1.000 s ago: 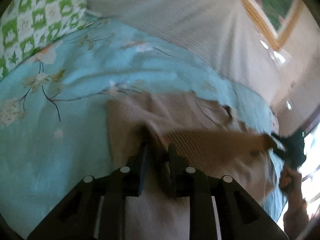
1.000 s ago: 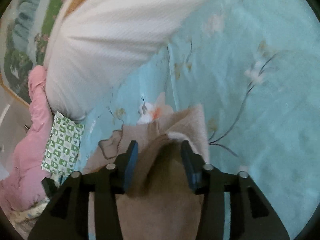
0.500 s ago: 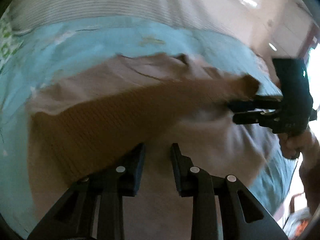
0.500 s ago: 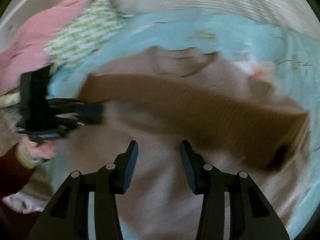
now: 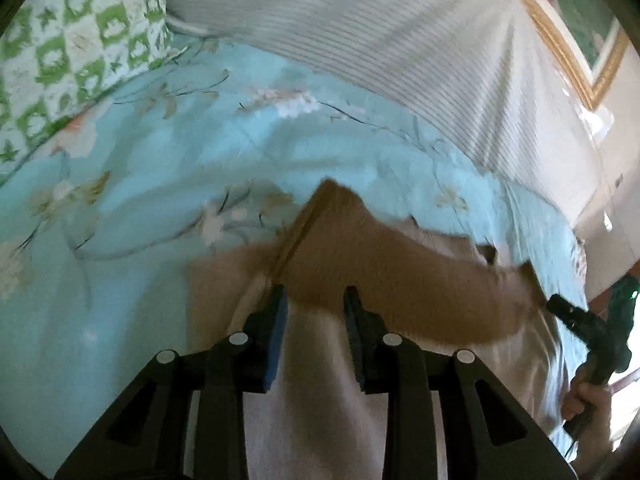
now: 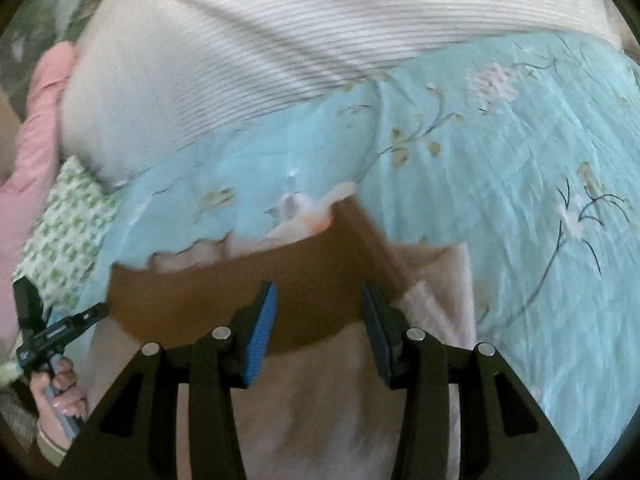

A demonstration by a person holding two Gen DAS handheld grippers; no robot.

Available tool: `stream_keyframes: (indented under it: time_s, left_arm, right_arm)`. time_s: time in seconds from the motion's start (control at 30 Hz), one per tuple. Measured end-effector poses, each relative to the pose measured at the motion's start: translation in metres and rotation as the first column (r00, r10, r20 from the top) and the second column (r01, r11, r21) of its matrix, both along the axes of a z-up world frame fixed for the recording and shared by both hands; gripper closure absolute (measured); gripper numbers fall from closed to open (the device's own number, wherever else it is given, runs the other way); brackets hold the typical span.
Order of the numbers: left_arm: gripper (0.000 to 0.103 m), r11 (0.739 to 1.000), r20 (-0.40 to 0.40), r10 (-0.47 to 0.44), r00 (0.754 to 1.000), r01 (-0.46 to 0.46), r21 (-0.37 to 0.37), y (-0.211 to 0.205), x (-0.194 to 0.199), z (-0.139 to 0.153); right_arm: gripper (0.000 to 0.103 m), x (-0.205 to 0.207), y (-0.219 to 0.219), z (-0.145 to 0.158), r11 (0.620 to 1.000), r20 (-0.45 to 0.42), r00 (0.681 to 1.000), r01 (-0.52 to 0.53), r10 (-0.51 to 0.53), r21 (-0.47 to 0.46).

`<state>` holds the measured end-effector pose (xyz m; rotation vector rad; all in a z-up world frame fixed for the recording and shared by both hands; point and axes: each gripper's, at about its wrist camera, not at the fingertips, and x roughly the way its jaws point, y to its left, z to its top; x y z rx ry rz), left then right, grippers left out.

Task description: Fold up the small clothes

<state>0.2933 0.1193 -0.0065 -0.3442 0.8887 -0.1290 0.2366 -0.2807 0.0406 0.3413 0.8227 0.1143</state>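
- A beige garment (image 5: 328,392) with a brown ribbed band (image 6: 224,292) lies on the blue flowered bedsheet (image 5: 168,168).
- The left claw (image 5: 314,320) is open, its fingers apart over the cloth, gripping nothing.
- The right claw (image 6: 316,312) is open too, wider, poised over the brown band.
- A white striped pillow (image 6: 248,52) and a green checked cloth (image 5: 68,36) lie behind.

The bed (image 5: 160,168) was covered by a light blue floral sheet (image 6: 520,152), on which a beige garment (image 5: 320,420) with a brown ribbed band (image 6: 312,280), a white ribbed pillow (image 5: 360,28) and a green-and-white patterned cushion (image 5: 72,40) were laid.
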Motion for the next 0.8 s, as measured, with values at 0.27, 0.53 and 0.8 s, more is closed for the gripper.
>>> stream_keyframes:
  time_s: [0.27, 0.53, 0.8]
  left_arm:
    - [0.066, 0.989, 0.026, -0.119, 0.993, 0.121, -0.085, -0.022, -0.116, -0.007]
    - [0.073, 0.992, -0.029, -0.089, 0.996, 0.086, -0.096, -0.005, -0.159, -0.034]
    - [0.068, 0.997, -0.035, -0.03, 0.999, 0.027, -0.07, -0.004, -0.195, -0.023]
  right_arm:
    - [0.057, -0.076, 0.048, -0.007, 0.976, -0.018, 0.976, -0.219, 0.219, 0.01]
    - [0.058, -0.136, 0.012, -0.032, 0.989, -0.089, 0.989, -0.129, 0.122, -0.072]
    - [0.057, -0.175, 0.008, -0.018, 0.99, -0.069, 0.998, -0.017, 0.007, -0.142]
